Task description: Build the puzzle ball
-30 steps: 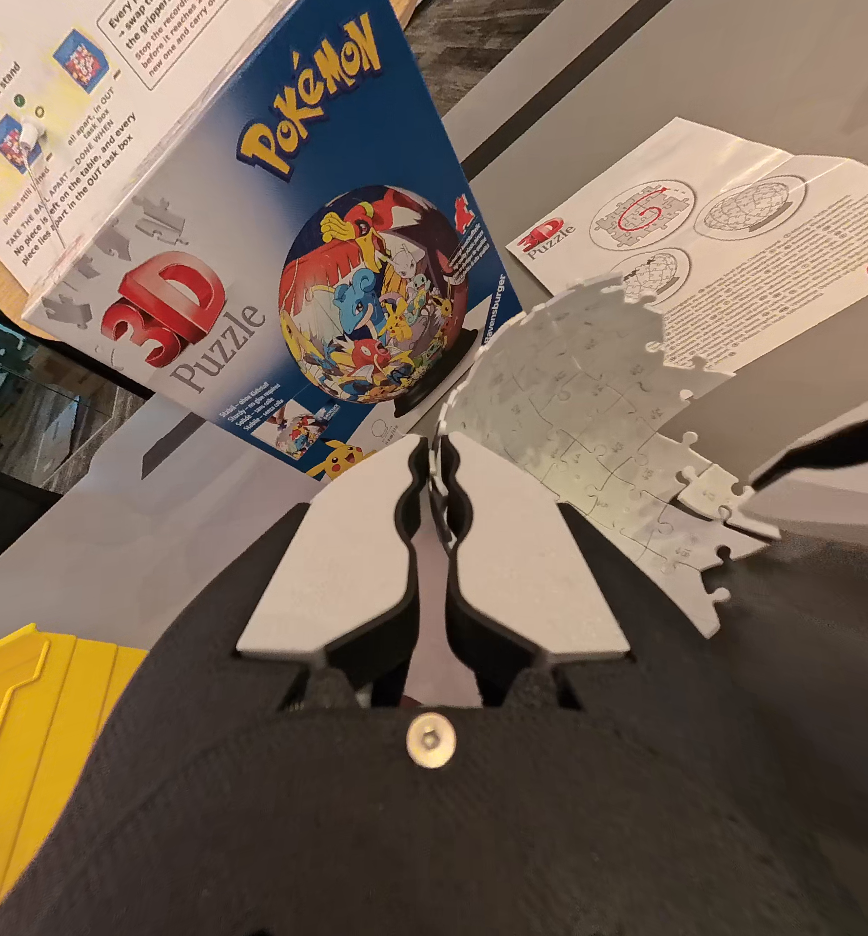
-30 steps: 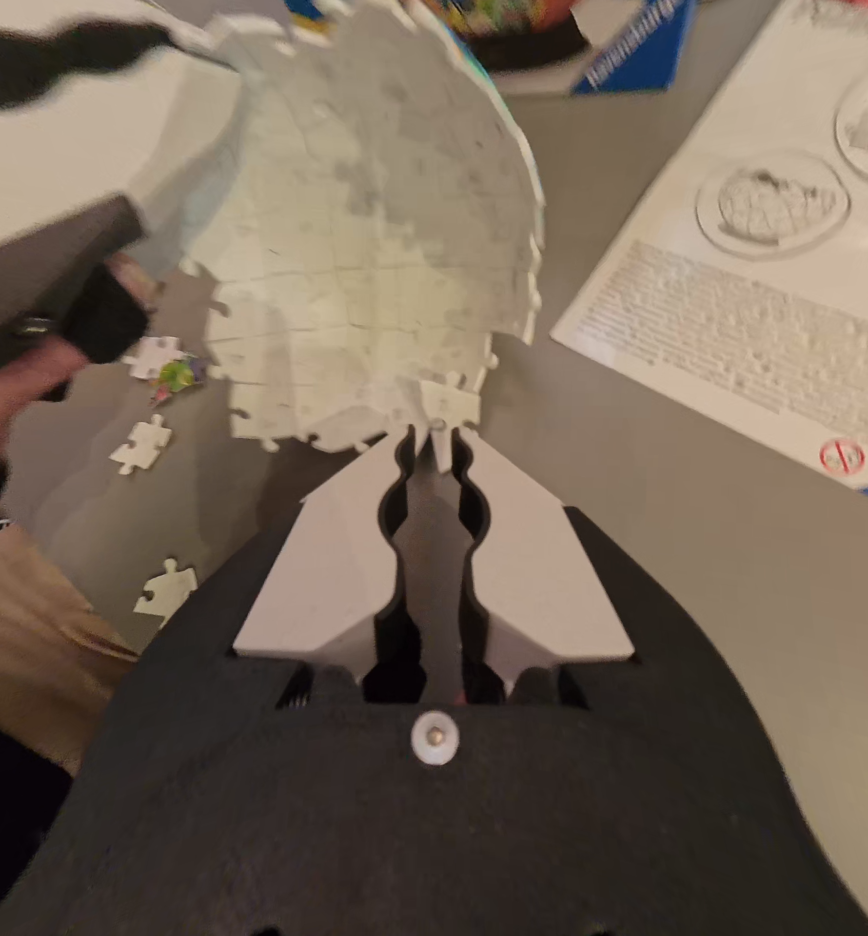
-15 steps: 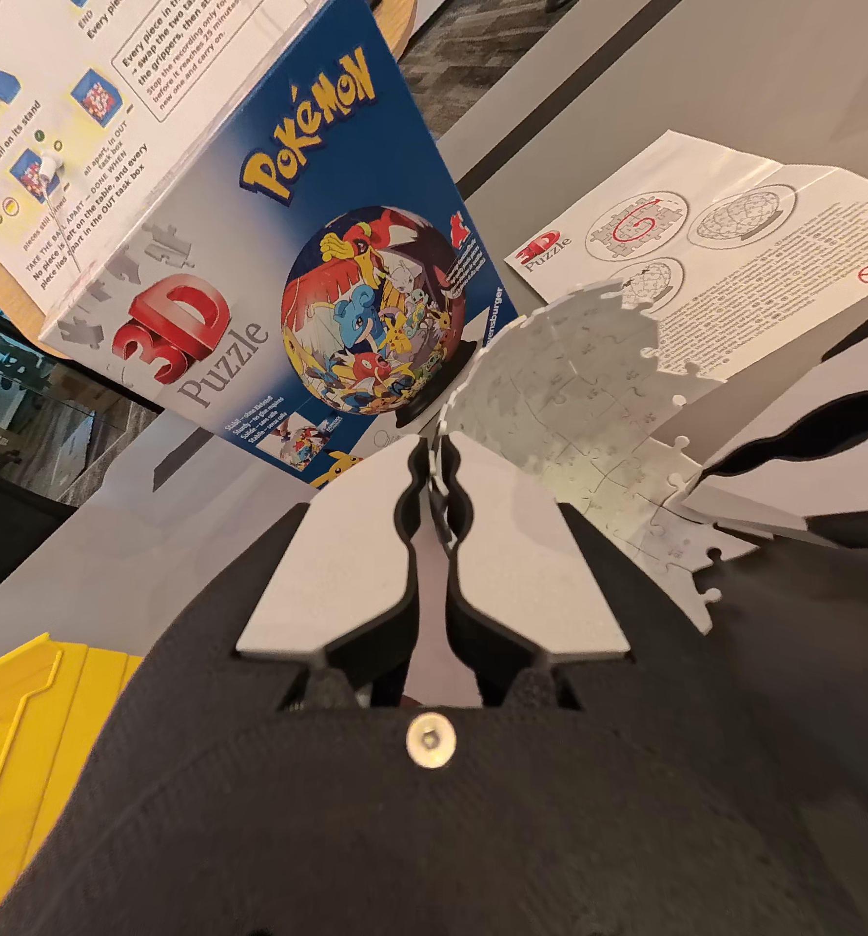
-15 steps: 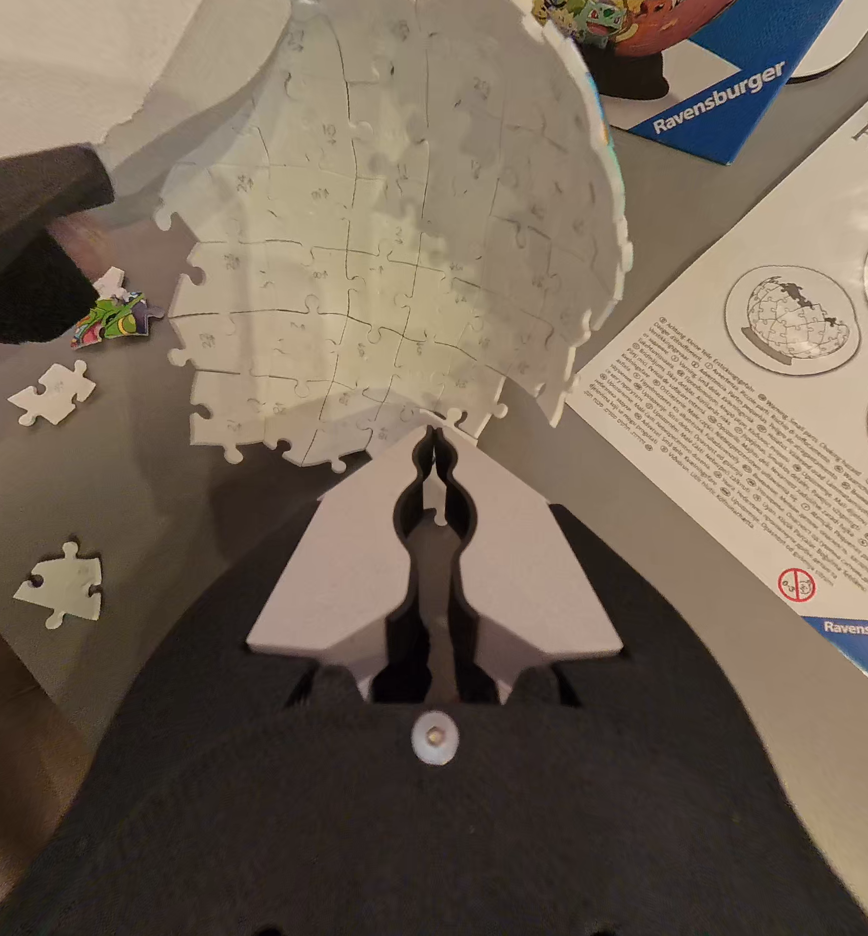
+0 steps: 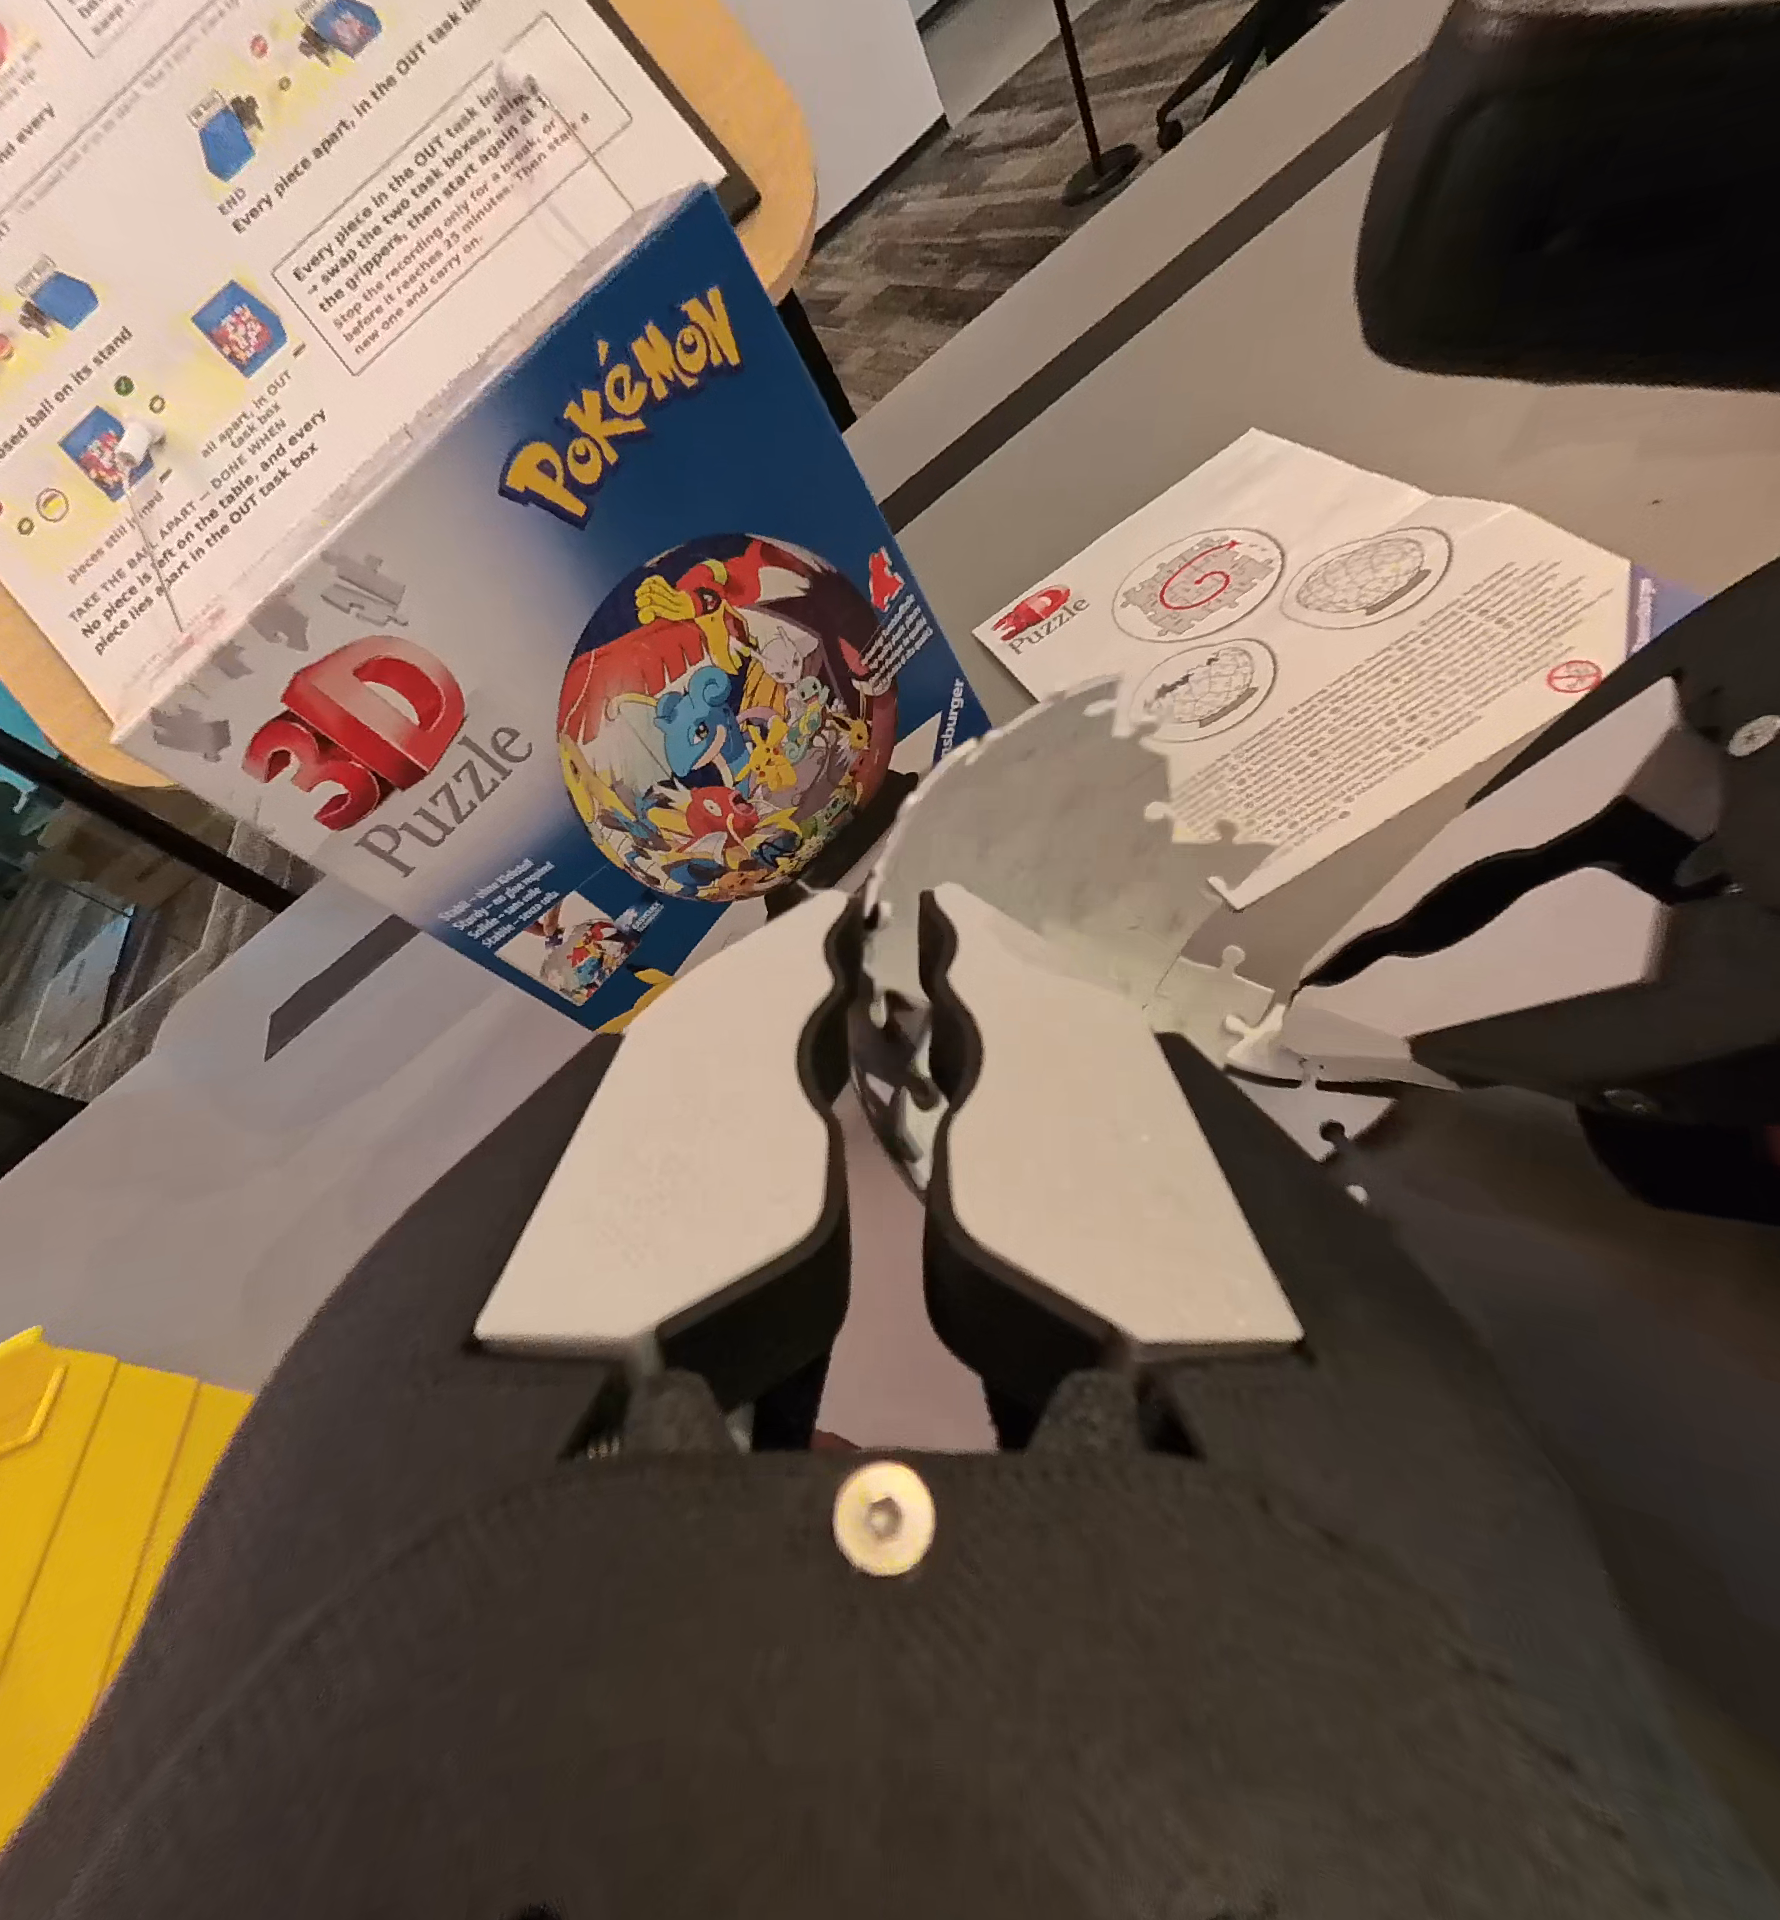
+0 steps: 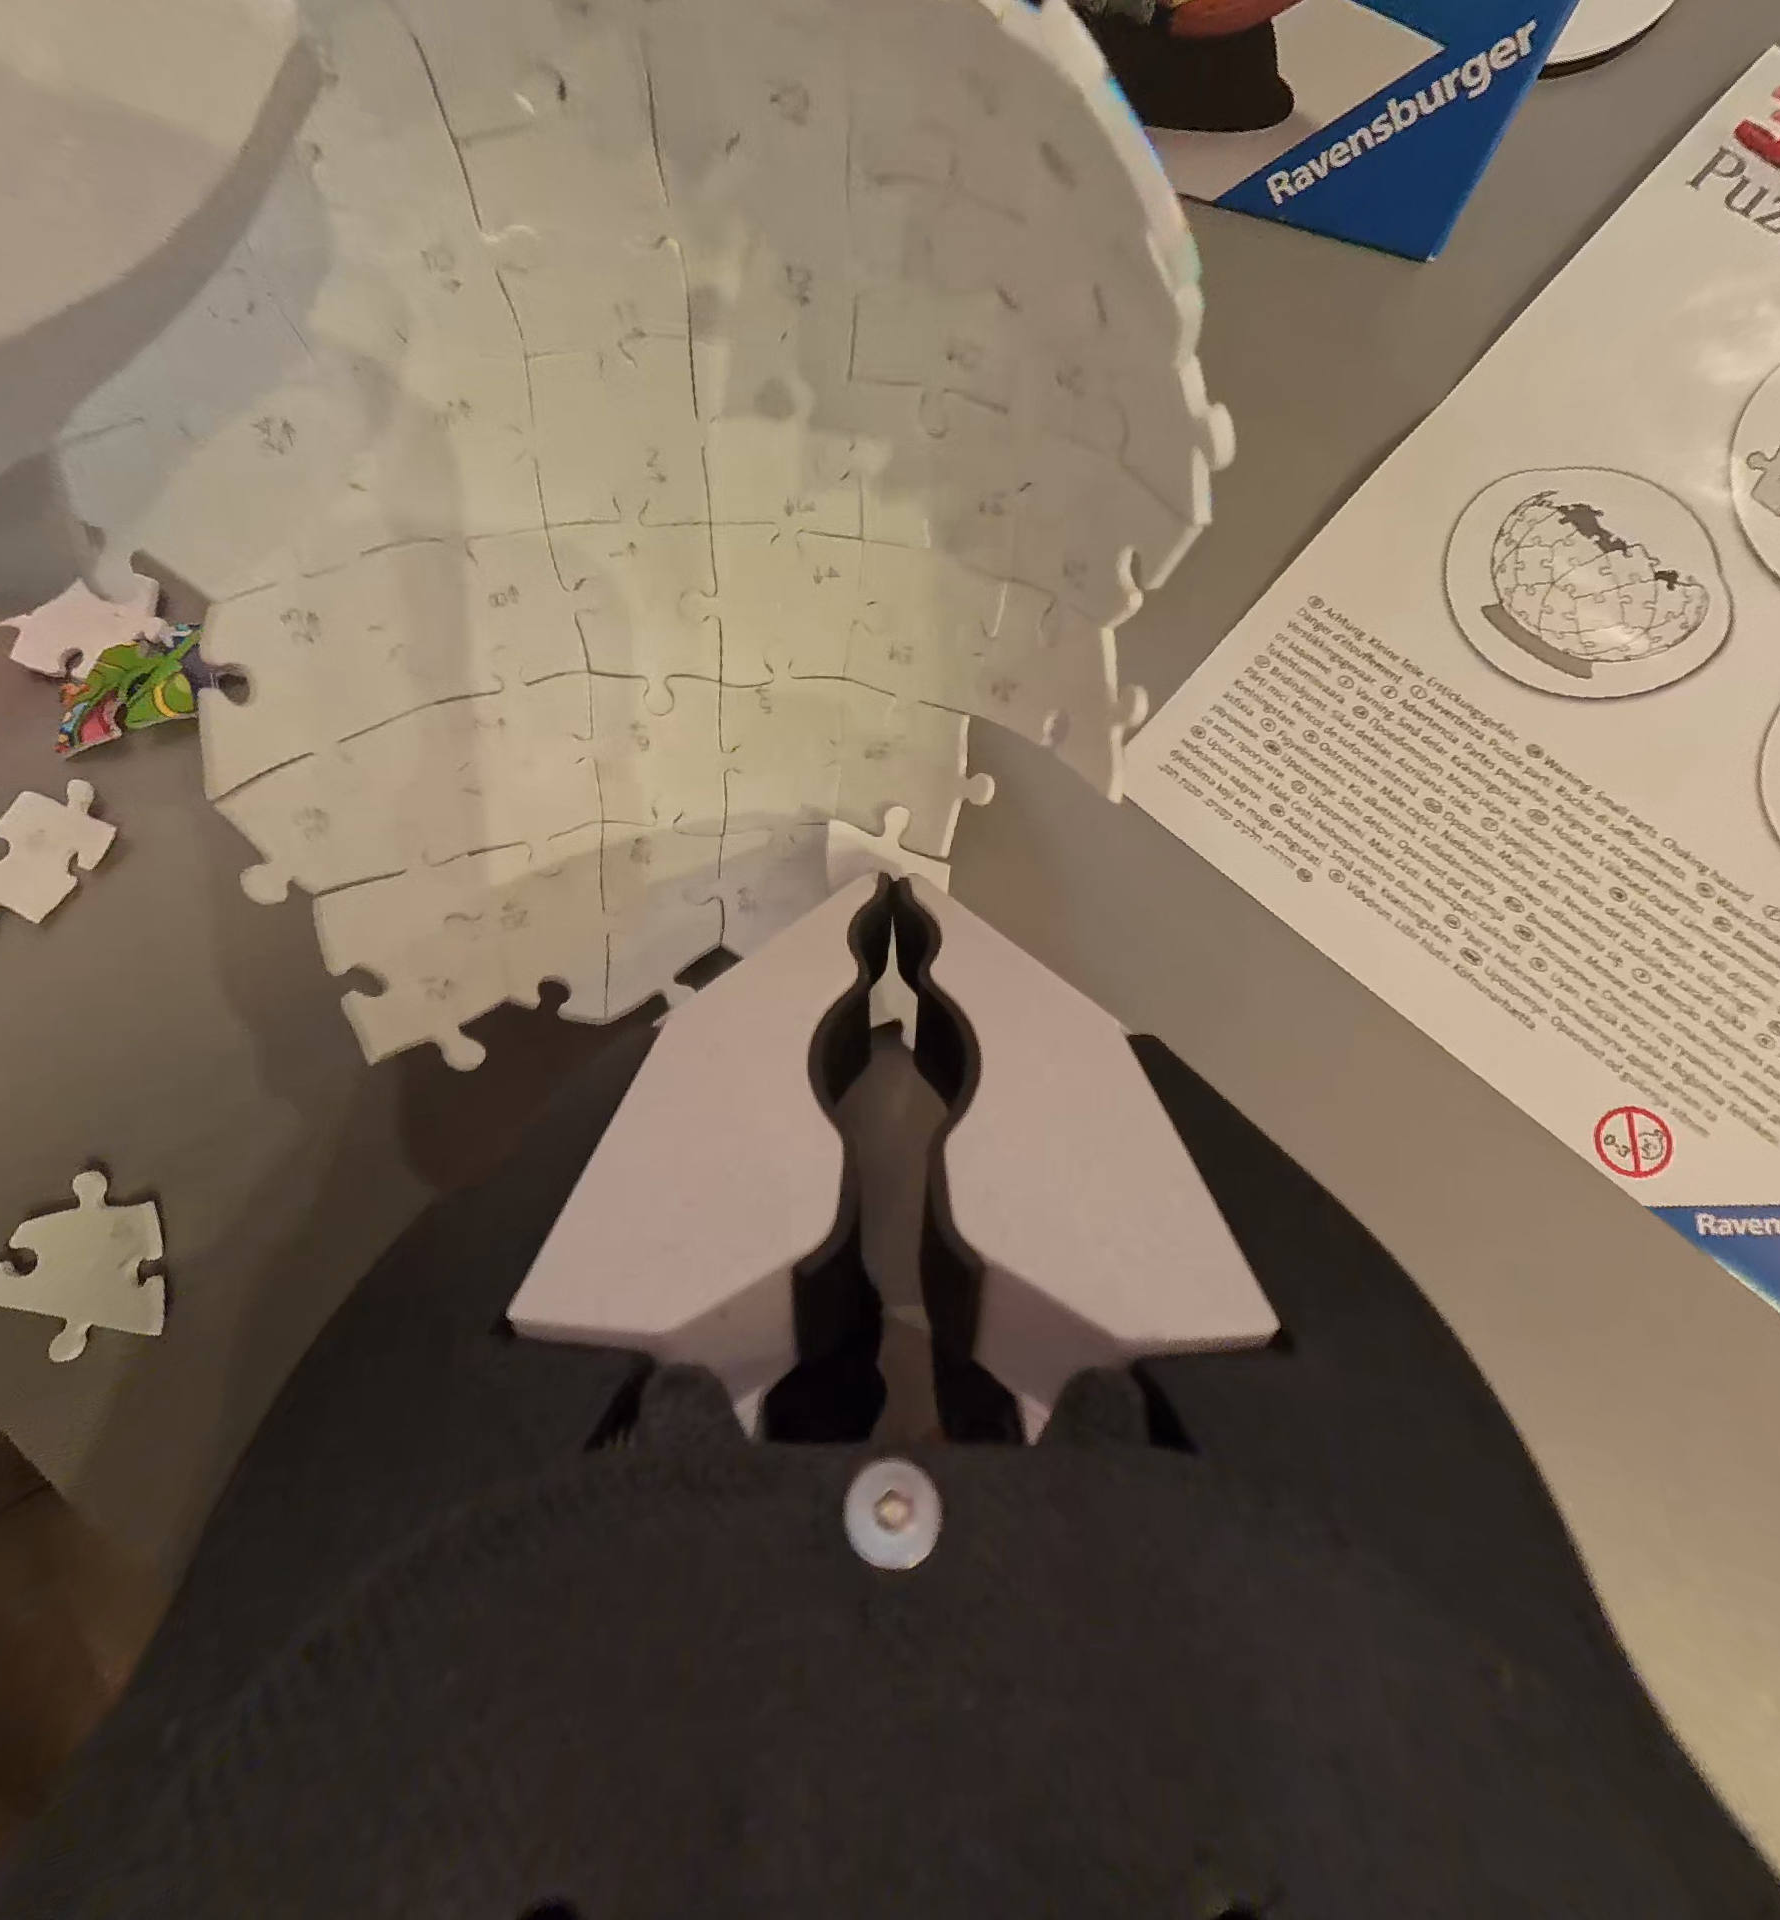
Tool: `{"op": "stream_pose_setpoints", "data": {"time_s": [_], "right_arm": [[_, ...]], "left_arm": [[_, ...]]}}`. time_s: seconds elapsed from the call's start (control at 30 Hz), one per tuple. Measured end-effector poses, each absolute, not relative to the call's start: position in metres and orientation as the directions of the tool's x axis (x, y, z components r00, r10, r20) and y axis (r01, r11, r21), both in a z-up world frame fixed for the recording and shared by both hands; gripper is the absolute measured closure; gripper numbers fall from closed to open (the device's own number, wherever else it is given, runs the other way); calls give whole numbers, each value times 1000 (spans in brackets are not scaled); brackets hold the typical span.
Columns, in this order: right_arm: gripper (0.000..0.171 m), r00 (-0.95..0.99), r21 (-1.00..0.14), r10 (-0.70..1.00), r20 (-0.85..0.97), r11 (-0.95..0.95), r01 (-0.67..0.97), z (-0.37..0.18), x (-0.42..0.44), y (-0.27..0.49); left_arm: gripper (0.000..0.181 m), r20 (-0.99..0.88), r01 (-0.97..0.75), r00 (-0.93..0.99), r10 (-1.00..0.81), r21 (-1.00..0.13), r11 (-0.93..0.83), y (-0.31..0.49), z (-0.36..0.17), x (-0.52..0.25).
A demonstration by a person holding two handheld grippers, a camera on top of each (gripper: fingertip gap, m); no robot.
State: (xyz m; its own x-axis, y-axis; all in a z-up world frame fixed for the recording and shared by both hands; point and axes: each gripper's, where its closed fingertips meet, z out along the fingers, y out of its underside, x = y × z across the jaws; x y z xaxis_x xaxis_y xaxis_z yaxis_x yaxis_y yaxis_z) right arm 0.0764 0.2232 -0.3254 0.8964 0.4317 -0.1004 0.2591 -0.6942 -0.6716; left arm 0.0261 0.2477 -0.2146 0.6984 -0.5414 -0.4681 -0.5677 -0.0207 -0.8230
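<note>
The grey table (image 6: 1488, 1558) has bare room to the right of the right gripper (image 6: 891, 914), between it and the instruction leaflet (image 6: 1488, 831), whose near corner runs off the right of that view; on the left side the room is taken up by 4 loose puzzle pieces, 3 of them white side up (image 6: 29, 868) (image 6: 81, 1262) (image 6: 86, 623) and 1 showing green print (image 6: 133, 696), all lying close to the shell's lower left rim. The half-built puzzle ball (image 6: 657, 499), a curved white shell seen from its inner side with a knobbed, jagged rim, is held up off the table between the 2 grippers. The right gripper's fingers are closed together on a single white piece (image 6: 891, 852) that sits against the shell's lower rim, just ahead of the tips. In the left wrist view the left gripper (image 5: 886, 914) is clamped on the shell's edge (image 5: 1052, 862), the rim standing in the narrow slot between its fingers, and the right gripper (image 5: 1312, 1013) comes in from the right, touching the shell's far rim. Behind the shell stands the blue puzzle box (image 5: 605, 644), tilted in this view, with a printed instruction sheet (image 5: 242, 260) behind it. A yellow bin (image 5: 24, 1558) shows at the lower left corner; its contents cannot be seen.
</note>
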Motion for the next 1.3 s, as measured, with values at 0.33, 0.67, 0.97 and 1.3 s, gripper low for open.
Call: {"op": "stream_pose_setpoints", "data": {"time_s": [0.33, 0.67, 0.97, 1.3], "right_arm": [[171, 880, -671, 470, -61, -672, 313, -325, 69, 226], [171, 868, -704, 495, -47, -633, 323, -314, 71, 226], [170, 832, -738, 543, -111, -606, 297, -293, 67, 240], [145, 661, -714, 747, -65, -498, 492, -316, 41, 240]], "left_arm": [[173, -445, -546, 712, -544, -837, -30, 249, -214, 22], [174, -439, -570, 676, -591, -821, -42, 244, -225, 14], [163, -385, -630, 588, -711, -770, -103, 256, -246, -20], [162, -384, -646, 535, -753, -760, -72, 257, -261, -19]]}}
